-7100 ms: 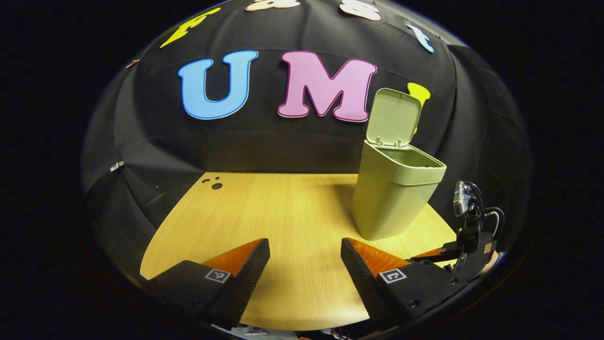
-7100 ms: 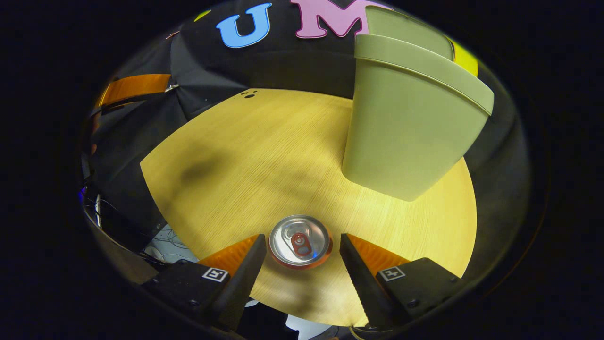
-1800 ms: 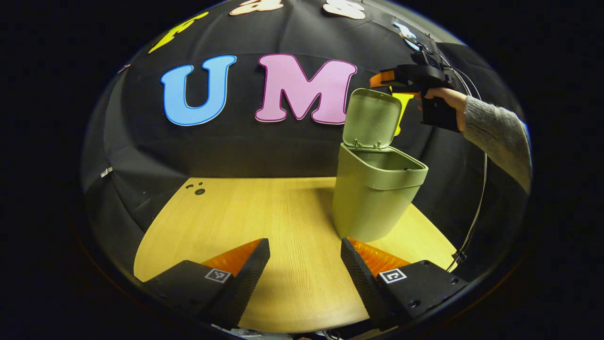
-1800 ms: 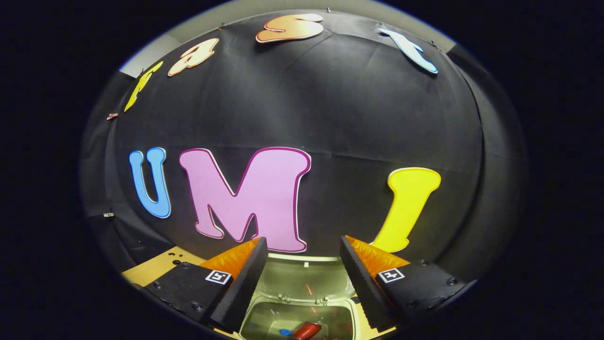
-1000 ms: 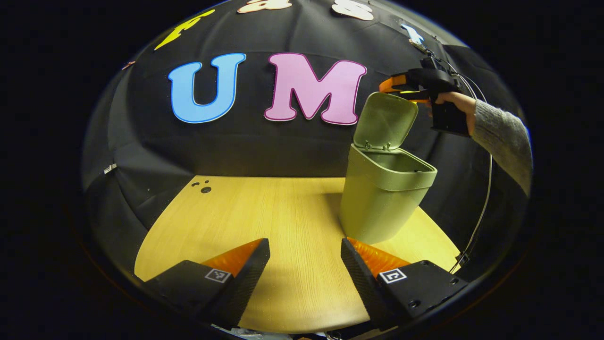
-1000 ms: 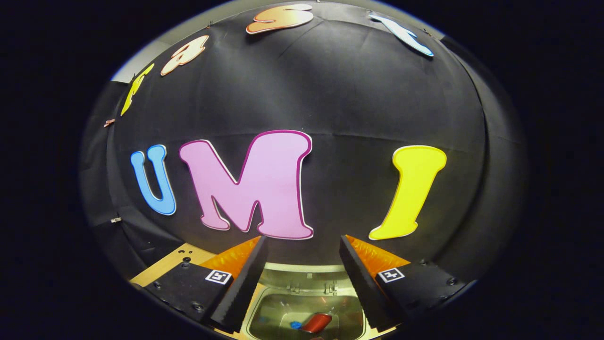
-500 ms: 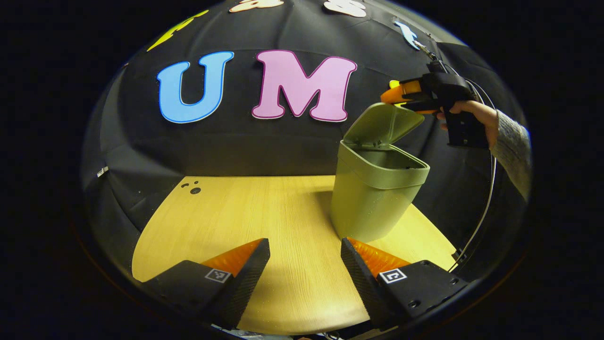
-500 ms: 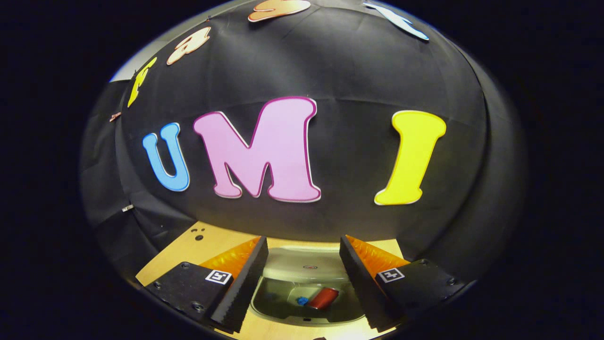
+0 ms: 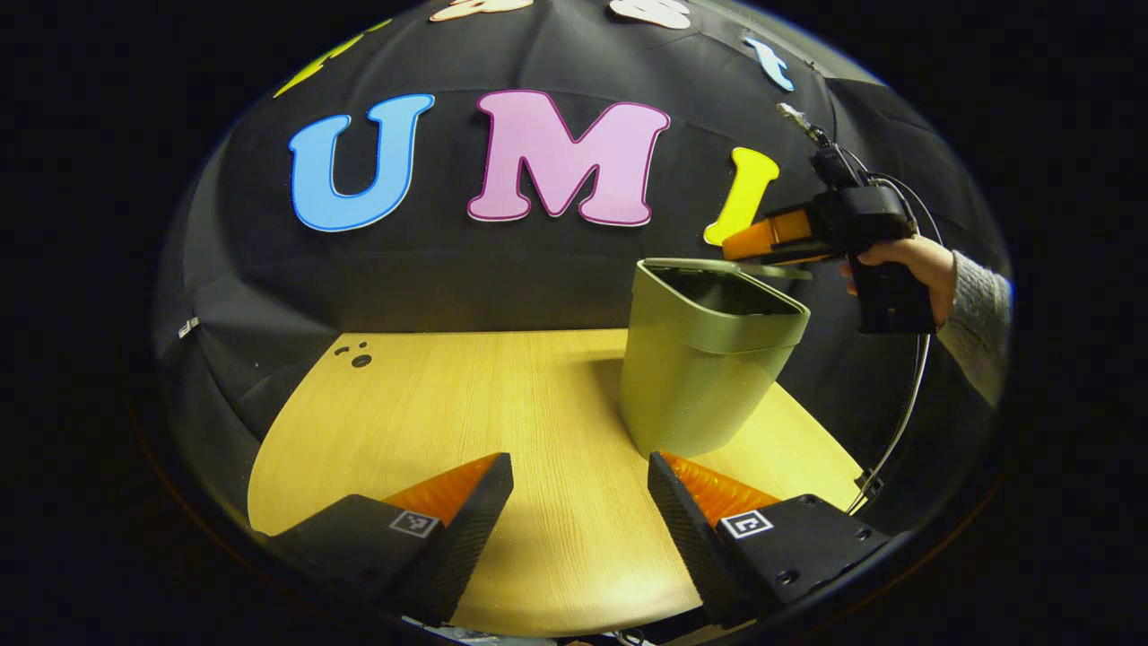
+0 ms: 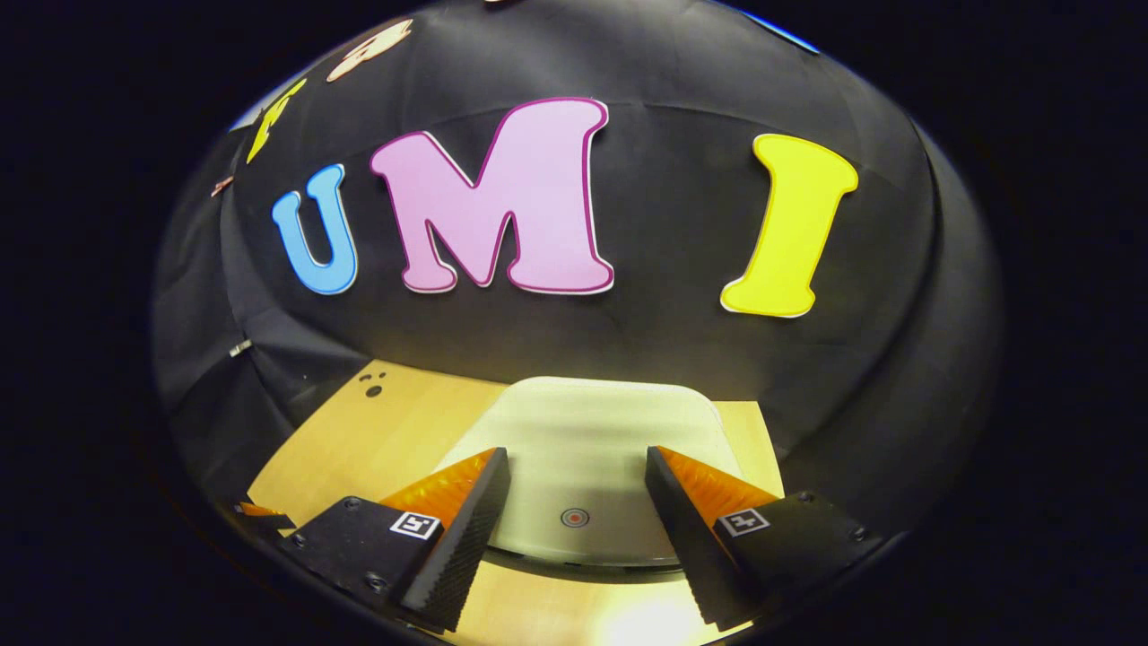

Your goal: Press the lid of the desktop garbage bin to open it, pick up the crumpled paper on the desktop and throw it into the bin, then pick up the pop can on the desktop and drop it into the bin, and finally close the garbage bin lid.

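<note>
Standing toward the far right of the wooden desktop (image 9: 466,422), the green garbage bin (image 9: 695,381) has its lid (image 10: 592,449) lowered almost flat over the opening, with a thin dark gap left along the near edge of the rim (image 9: 717,318). Seen from the right gripper view, the lid's pale top carries a small round red mark (image 10: 575,517) near its front edge, and that mark sits between the two spread fingers of the right gripper (image 10: 574,489). Those fingers hang just above the lid with nothing clamped between them; whether they touch the lid cannot be told from either view. From the left gripper view, the same right gripper (image 9: 767,240) reaches over the bin's far right corner, held by a hand (image 9: 906,265) in a grey knitted sleeve (image 9: 978,309), with a cable (image 9: 906,404) looping down behind the bin toward the desktop's edge.

Well in front of the bin and to its left, the left gripper (image 9: 578,502) hovers low over bare wood, its fingers wide apart and empty. One fingertip (image 9: 668,471) lies near the bin's base in the picture, apart from it. A small cluster of dark holes (image 9: 354,356) marks the desktop's far left corner, well away from the bin. Behind the bin hangs the booth's black cloth wall (image 9: 502,269).
</note>
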